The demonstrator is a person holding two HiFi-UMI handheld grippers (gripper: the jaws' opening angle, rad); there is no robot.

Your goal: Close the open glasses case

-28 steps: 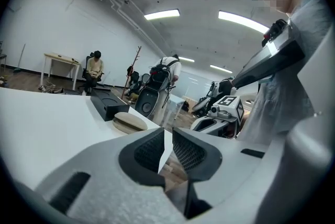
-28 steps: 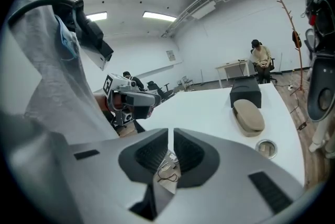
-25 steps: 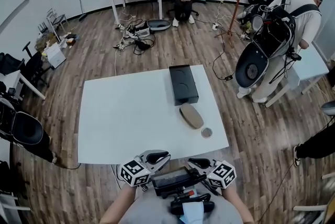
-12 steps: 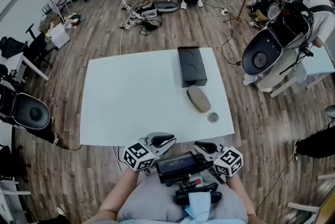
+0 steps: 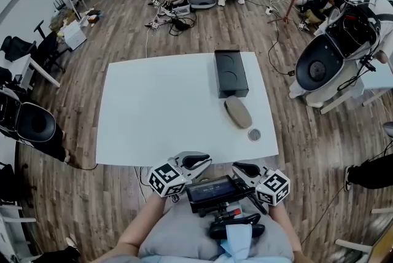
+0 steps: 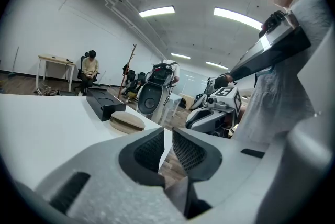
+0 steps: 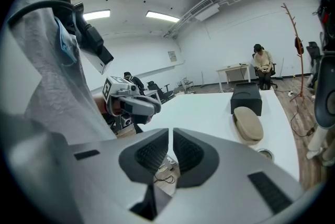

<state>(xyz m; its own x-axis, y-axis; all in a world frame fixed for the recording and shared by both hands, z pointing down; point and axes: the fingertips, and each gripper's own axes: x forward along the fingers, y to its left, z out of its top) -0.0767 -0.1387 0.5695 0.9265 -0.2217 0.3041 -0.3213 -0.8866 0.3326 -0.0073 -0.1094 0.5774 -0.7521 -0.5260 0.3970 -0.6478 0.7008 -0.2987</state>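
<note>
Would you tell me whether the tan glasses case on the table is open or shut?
It looks shut: the tan glasses case shows as one low oval, lid down on its base, no inside visible.

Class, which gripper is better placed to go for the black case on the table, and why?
Right, probably. The black case lies on the right part of the table, nearer the right gripper; the left gripper would reach across. Both hold nothing.
</note>
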